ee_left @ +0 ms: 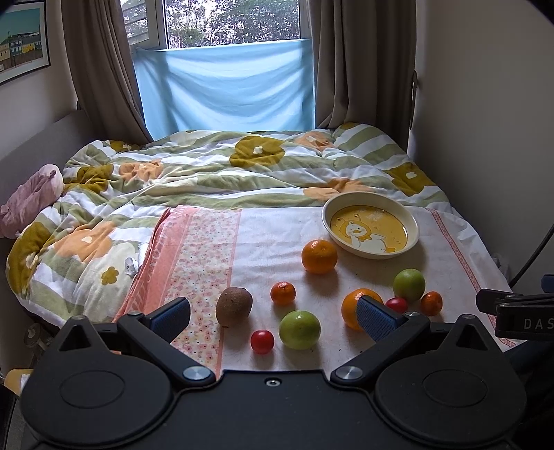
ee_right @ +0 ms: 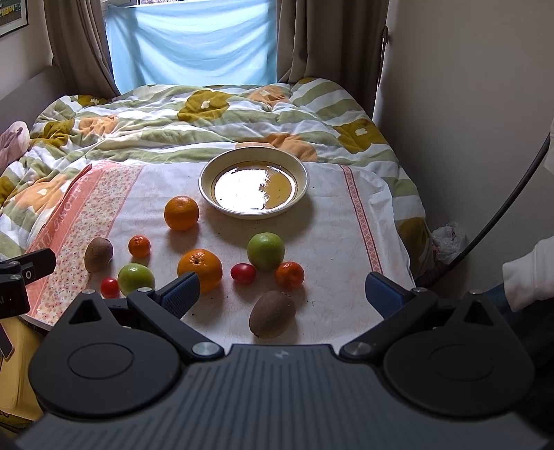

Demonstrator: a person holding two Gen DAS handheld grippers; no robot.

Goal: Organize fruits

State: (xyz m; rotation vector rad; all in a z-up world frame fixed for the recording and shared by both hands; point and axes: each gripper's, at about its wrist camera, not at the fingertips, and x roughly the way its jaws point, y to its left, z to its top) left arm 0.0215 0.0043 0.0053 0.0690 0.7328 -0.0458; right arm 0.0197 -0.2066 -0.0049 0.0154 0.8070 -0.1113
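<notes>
The fruits lie on the bed in front of the plate (ee_right: 207, 194). Both grippers, left (ee_left: 273, 316) and right (ee_right: 282, 290), hold their fingers wide open, empty. The round orange (ee_right: 181, 213) could roll away if bumped.

A home bedroom: quilted bed (ee_left: 242, 173), curtained window (ee_left: 221, 24).
</notes>
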